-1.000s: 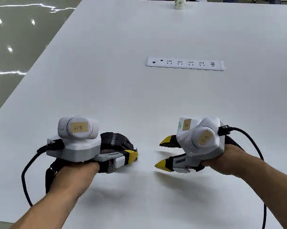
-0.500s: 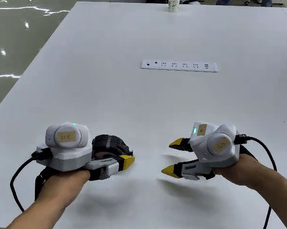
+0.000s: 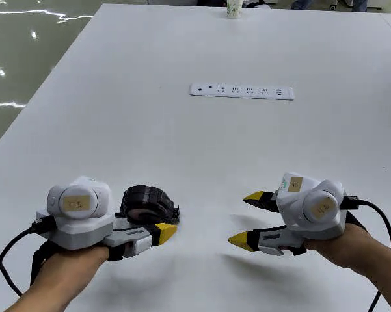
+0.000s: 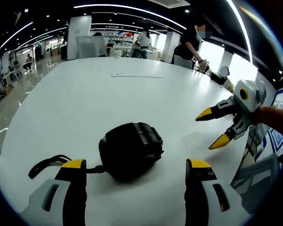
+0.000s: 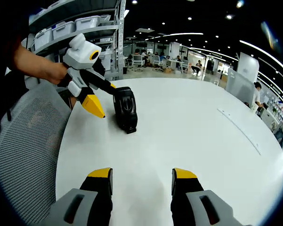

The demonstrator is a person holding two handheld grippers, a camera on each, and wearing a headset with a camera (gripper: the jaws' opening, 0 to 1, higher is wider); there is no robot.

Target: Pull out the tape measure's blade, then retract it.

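A black tape measure point(image 3: 145, 204) lies on the white table point(image 3: 202, 149), its blade in. My left gripper point(image 3: 157, 218) is open, and the tape measure point(image 4: 131, 149) sits just ahead of and between its yellow fingertips point(image 4: 74, 164) without being clamped. A black wrist strap point(image 4: 44, 165) trails from the case toward the left finger. My right gripper point(image 3: 247, 219) is open and empty, a short way to the right of the tape measure point(image 5: 126, 108), pointing at it. It comes into the left gripper view as the right gripper point(image 4: 209, 129). The left gripper point(image 5: 105, 98) comes into the right gripper view.
A white power strip point(image 3: 241, 91) lies across the middle of the table, well beyond both grippers. A small cup point(image 3: 234, 8) stands at the far edge. A grey mesh chair point(image 5: 23, 141) is beside the table's near edge. People stand at the far end of the room point(image 4: 188, 44).
The two grippers stand farther apart: the right one has drawn back to the right, the left one back toward me. The tape measure rests on the table between the left fingers.
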